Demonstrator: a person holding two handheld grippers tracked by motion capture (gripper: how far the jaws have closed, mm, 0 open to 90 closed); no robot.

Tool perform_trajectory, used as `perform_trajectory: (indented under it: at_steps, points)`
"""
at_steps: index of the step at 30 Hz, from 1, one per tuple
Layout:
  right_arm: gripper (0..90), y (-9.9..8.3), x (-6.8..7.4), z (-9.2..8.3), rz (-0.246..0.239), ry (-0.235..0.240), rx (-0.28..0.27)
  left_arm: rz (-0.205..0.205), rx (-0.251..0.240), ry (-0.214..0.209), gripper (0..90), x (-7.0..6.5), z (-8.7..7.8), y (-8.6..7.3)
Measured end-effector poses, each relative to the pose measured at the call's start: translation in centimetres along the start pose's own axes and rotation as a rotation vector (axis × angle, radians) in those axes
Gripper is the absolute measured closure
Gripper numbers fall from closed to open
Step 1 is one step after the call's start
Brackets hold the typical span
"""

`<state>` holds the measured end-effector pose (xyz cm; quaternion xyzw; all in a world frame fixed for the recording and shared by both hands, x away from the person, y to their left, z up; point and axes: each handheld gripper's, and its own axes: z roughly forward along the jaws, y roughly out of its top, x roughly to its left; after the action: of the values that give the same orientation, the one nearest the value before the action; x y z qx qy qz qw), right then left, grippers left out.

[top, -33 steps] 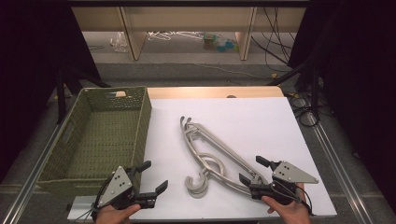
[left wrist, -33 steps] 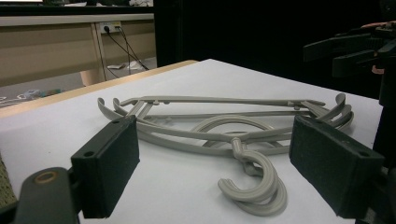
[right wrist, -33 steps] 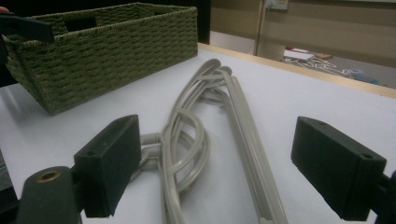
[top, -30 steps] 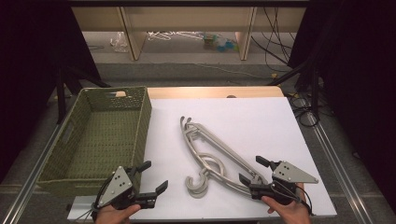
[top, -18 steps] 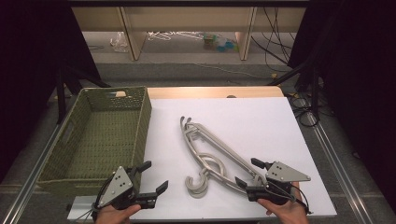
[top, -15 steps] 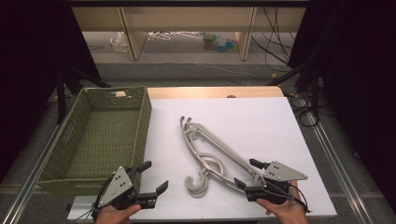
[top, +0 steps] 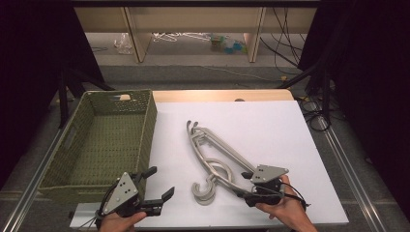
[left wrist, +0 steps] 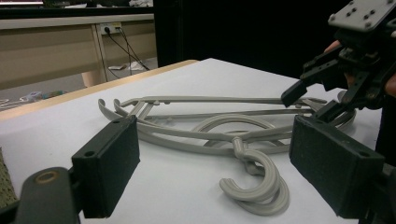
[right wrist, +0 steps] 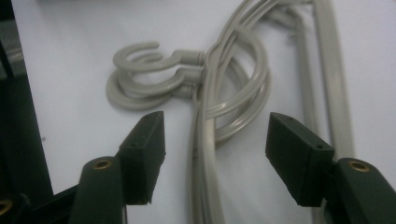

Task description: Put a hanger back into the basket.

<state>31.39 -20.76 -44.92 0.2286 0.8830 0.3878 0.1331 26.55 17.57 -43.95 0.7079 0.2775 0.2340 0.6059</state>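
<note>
- Right gripper [top: 247, 187] sits at the near edge of the tabletop [top: 290, 135], jaws around the lower arm of the hangers [top: 217, 159]. They've just been closing, but the pads aren't touching the plastic yet, so it counts as open.
- Left gripper [top: 157, 186] hovers near the front, just beside the basket [top: 147, 130], jaws wide apart with nothing between them.
- The hangers are a stacked grey pair lying flat mid-tabletop, hooks toward the person. They look light, stiff and kinda slick, so I'd grab both arms together near the neck or they'll probably slide apart.
- The basket stands at the left, farther back.
</note>
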Motion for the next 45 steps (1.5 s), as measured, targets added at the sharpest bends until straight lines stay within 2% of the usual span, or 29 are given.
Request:
perform_trajectory:
  at_steps: [1,3,6,10,12,13,15,17,21,23,26,28,30,34,35,39,41,42,43,45]
  points:
    - [40.4,0.0,0.0,0.0,0.0,0.0,0.0,0.0,0.0,0.0,16.0,0.0,0.0,0.0]
    - [42.4,0.1,0.1,0.8,-0.004,0.01,0.07,-0.007,0.012,0.012,16.0,-0.1,-0.1,0.0]
    - [47.8,0.2,-0.1,1.5,-0.001,0.008,0.094,-0.002,0.014,0.009,16.0,-0.1,-0.1,0.0]
    - [53.1,0.2,-0.5,1.9,0.028,0.032,0.15,0.0,0.014,0.006,16.0,-0.1,-0.1,0.0]
    - [54.8,0.2,-0.6,2.2,0.031,0.023,0.148,-0.011,-0.002,-0.004,16.0,-0.1,0.0,0.0]
    - [57.1,0.3,-0.6,2.2,0.042,0.038,0.169,-0.011,-0.002,-0.004,16.0,-0.1,0.0,0.0]
    - [59.0,0.3,-0.7,2.3,0.04,0.047,0.175,-0.006,0.012,0.004,16.0,-0.1,-0.1,0.0]
    - [65.0,0.4,-0.9,2.6,0.055,0.062,0.195,0.004,0.013,0.003,15.9,0.0,-0.1,0.0]
    - [70.8,0.4,-1.0,2.8,0.067,0.06,0.199,-0.009,0.012,0.004,15.9,-0.1,-0.1,0.0]
    - [73.0,0.4,-1.1,2.7,0.075,0.069,0.202,0.003,0.013,0.005,16.0,0.0,-0.1,0.0]
    - [79.8,0.5,-1.2,2.7,0.055,0.081,0.206,0.004,0.015,0.004,15.9,0.0,-0.1,0.0]
    - [80.3,0.6,-1.0,2.6,0.045,0.076,0.205,0.004,0.013,0.004,16.0,0.0,-0.1,0.0]
    - [80.4,0.9,-0.9,2.3,0.013,0.072,0.219,0.004,0.015,0.004,15.9,0.0,-0.1,0.0]
    - [80.7,1.2,-0.9,2.1,-0.02,0.064,0.203,0.005,0.015,0.005,16.0,0.0,-0.1,0.0]
    - [80.8,1.3,-1.0,1.8,-0.024,0.069,0.212,-0.002,0.013,0.005,16.0,0.0,-0.1,0.0]
    - [81.1,1.6,-1.0,1.3,-0.035,0.052,0.193,0.007,0.013,0.003,16.0,0.1,-0.1,0.1]
    - [81.1,1.6,-1.1,1.2,-0.039,0.054,0.186,-0.006,0.013,0.005,16.0,0.0,-0.1,0.1]
    - [81.3,1.7,-1.1,1.1,-0.043,0.051,0.186,0.007,0.014,0.002,16.0,0.1,-0.1,0.1]
    - [81.6,1.6,-1.2,1.0,-0.039,0.062,0.181,0.003,0.0,-0.007,16.0,0.1,0.0,0.0]
    - [81.6,1.7,-1.1,0.9,-0.05,0.066,0.184,0.006,0.016,0.004,16.0,0.1,-0.1,0.1]
